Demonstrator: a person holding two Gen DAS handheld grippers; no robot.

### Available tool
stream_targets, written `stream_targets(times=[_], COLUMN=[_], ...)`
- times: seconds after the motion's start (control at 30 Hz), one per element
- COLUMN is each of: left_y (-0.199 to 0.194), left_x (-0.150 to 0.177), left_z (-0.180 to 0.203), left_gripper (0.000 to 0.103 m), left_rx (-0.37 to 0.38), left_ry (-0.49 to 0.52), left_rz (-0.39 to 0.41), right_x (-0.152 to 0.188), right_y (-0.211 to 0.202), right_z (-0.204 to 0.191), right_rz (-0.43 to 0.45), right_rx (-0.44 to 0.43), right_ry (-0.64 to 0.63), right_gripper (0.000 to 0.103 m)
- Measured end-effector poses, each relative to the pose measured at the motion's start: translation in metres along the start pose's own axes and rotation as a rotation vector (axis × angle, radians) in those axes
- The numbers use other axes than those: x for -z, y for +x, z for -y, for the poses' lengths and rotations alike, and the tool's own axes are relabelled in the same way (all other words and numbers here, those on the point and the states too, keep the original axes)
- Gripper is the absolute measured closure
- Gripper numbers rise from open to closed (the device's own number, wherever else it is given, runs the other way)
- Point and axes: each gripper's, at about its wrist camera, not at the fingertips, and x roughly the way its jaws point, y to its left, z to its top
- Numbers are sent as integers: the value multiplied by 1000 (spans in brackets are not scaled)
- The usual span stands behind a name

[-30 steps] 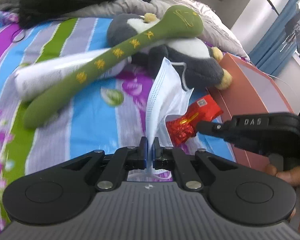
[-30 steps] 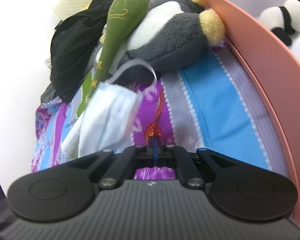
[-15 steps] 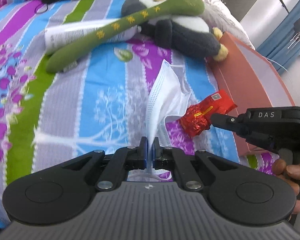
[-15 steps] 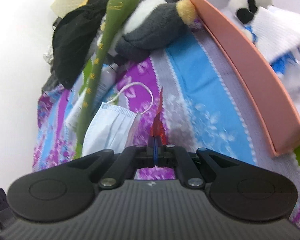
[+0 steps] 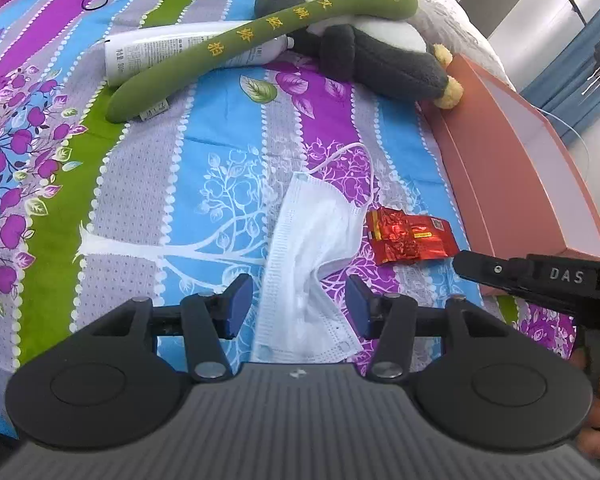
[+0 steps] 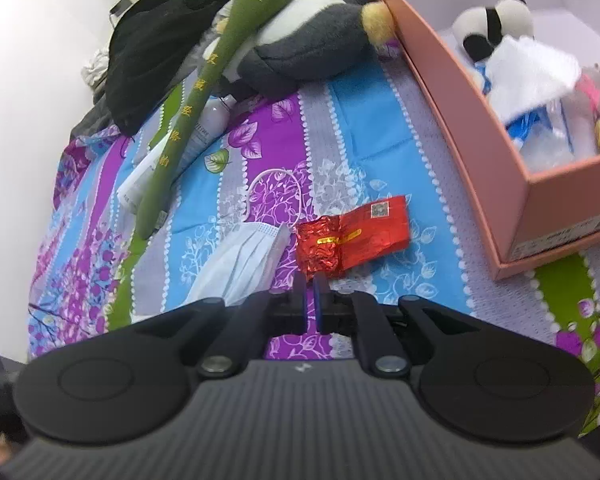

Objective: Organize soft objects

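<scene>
I am looking down on a bed (image 5: 148,168) covered with a striped, flowered sheet in purple, blue, green and grey. The landmark here is the pink box (image 6: 476,128), open at the top, with a small panda toy (image 6: 492,24) and white cloth inside it.

My left hand-held gripper (image 5: 298,306) is opening, its blue pads (image 5: 236,308) spread apart and pressing on nothing. The white face mask (image 5: 312,264) lies loose on the sheet between them, well to the left of the box, its ear loop curling out on the far side.

A red foil packet (image 6: 352,240) lies flat on the sheet between the mask and the box, just beside the mask. My right hand-held gripper (image 6: 310,300) has its jaws parting only a sliver, with nothing clamped; the packet's crumpled end sits just beyond the tips.

Farther up the bed, a grey and white plush penguin (image 5: 380,52) rests against the box's far corner. A long green plush stick (image 5: 260,36) with yellow characters lies across the penguin and over a white tube (image 5: 168,50). Black clothing (image 6: 156,40) is heaped beyond them.
</scene>
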Motion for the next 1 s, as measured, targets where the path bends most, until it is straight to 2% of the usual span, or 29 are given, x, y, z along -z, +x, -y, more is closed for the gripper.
stream_targets(times=[0.1, 0.13, 0.17, 0.23, 0.27, 0.4, 0.73, 0.9, 1.0], left_y=[3, 5, 6, 10, 12, 18, 31, 33, 35], left_x=[-3, -4, -4, -6, -7, -11, -16, -17, -15], left_z=[-1, -1, -2, -3, -3, -3, 1, 9, 15], left_gripper=[46, 46, 46, 46, 46, 46, 46, 46, 46], left_rx=[8, 4, 5, 9, 9, 10, -25, -27, -33], left_ry=[-2, 1, 3, 1, 3, 21, 76, 119, 155], left_rz=[3, 4, 4, -1, -3, -4, -24, -24, -11], right_x=[-2, -3, -5, -7, -9, -12, -8, -3, -8], right_y=[-1, 0, 2, 6, 8, 19, 70, 78, 77], right_z=[-3, -5, -6, -9, -10, -18, -18, -20, -19], right_rz=[15, 18, 19, 27, 36, 39, -27, -19, -23], right_rx=[10, 20, 25, 26, 25, 36, 89, 118, 117], right_ry=[-43, -59, -71, -93, -106, -177, -281, -359, -342], right_gripper=[93, 88, 74, 56, 55, 57, 57, 60, 63])
